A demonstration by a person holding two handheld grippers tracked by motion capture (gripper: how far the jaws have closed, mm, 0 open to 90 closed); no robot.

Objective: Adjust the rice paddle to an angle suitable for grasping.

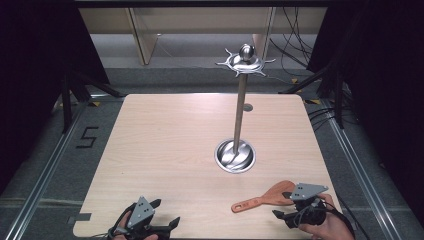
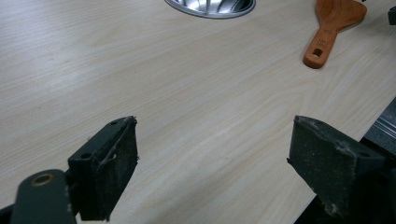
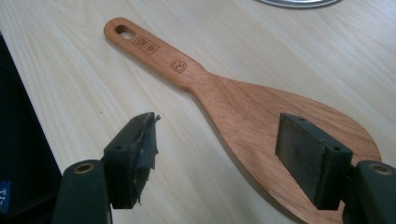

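A wooden spatula (image 1: 262,198) lies flat on the table near the front right, its handle pointing left. In the right gripper view the spatula (image 3: 243,112) lies just ahead of my right gripper (image 3: 217,140), whose jaws stand open over its broad blade without pressing on it. A hand holds that right gripper (image 1: 282,204) at the spatula's blade end. My left gripper (image 1: 166,211) rests at the front left edge, open, with only bare wood between its jaws (image 2: 212,140). From there the spatula (image 2: 329,28) shows far off at the upper right.
A steel stand with a round base (image 1: 235,156) and a tall pole (image 1: 240,110) stands at mid-table, topped by a hooked crown (image 1: 245,61). The base's rim (image 2: 210,5) shows in the left gripper view. The light wooden table (image 1: 165,140) has dark floor around it.
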